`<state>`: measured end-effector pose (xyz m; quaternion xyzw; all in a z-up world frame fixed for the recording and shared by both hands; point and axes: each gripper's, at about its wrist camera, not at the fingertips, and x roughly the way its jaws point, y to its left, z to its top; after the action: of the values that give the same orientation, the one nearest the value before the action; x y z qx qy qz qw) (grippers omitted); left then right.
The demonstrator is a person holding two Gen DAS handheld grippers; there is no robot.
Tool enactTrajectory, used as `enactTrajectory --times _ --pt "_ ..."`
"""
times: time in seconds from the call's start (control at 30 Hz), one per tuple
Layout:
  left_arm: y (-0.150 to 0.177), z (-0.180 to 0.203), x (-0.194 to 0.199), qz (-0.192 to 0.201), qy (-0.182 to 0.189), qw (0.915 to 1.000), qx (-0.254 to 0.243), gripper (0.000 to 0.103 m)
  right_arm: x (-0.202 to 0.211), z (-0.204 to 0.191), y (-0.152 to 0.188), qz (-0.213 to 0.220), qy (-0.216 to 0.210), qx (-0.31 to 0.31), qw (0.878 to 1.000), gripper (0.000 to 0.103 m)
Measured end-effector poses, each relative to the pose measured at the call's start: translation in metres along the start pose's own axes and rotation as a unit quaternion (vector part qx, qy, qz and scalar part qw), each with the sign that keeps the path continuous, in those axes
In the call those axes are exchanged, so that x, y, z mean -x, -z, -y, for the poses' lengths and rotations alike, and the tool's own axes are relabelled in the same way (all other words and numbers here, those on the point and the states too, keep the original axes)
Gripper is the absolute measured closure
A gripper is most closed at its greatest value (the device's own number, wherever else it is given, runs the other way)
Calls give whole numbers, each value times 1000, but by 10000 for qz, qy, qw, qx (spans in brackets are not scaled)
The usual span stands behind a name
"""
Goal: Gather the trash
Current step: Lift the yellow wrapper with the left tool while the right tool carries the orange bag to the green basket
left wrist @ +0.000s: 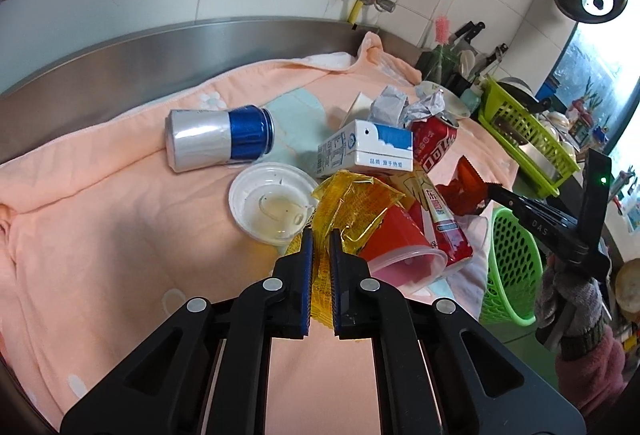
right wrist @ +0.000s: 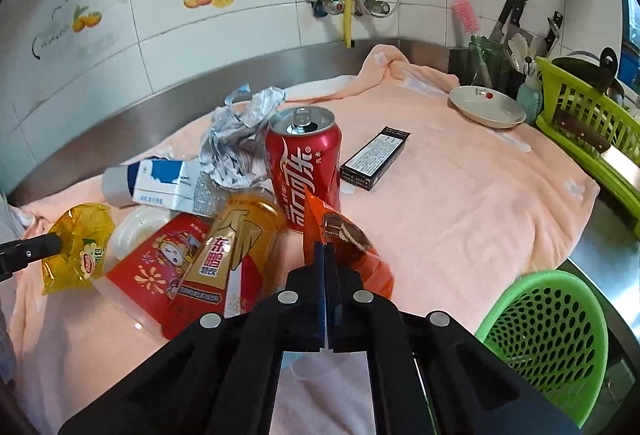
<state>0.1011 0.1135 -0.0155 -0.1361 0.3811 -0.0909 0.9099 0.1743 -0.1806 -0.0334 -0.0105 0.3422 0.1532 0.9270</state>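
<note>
I have two wrappers pinched: my left gripper (left wrist: 321, 235) nips the yellow wrapper (left wrist: 352, 203) at the near edge of the pile, my right gripper (right wrist: 326, 249) nips the orange wrapper (right wrist: 344, 243) just in front of the red can (right wrist: 304, 171). Next I'd carry both right to the green basket (right wrist: 548, 327), off the bench's near right corner, and part the fingers over it.

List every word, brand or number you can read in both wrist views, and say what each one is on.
"可口可乐" on the upright red drink can.
"东鹏" on the lying yellow-and-red drink bottle.
"品质 源于热爱" on the white-and-blue milk carton.
"DAS" on the black right tongs.
Too small or blurred: the flat black box, the yellow plastic wrapper, and the carton's side panel.
</note>
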Motion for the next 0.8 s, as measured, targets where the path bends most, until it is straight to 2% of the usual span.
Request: enactTrajectory --times 0.23,0.3,0.33,0.37,0.4,0.6,0.67,0.8 --pt "-3 -2 9 101 60 9999 37 97 3 1 0 -56 -26 8 10000 100" --pt "-3 -2 9 96 73 9999 43 97 2 1 1 -92 -94 -11 9999 93" --pt "-3 -2 9 94 83 9999 45 97 2 0 2 -111 -136 -11 9998 76" --pt "-3 -2 10 94 81 9999 47 97 2 -1 2 -99 -151 0 9998 52" --pt "-3 -2 10 94 85 9999 40 97 5 -3 3 -7 -60 33 10000 47" --pt "-2 -2 11 103 87 9999 29 97 14 -9 2 199 -35 219 9996 46" --pt "-2 -2 11 99 92 9999 22 97 16 -3 1 263 25 162 9995 38" --pt "-3 -2 11 107 118 9999 20 97 11 16 1 236 247 -34 9994 37"
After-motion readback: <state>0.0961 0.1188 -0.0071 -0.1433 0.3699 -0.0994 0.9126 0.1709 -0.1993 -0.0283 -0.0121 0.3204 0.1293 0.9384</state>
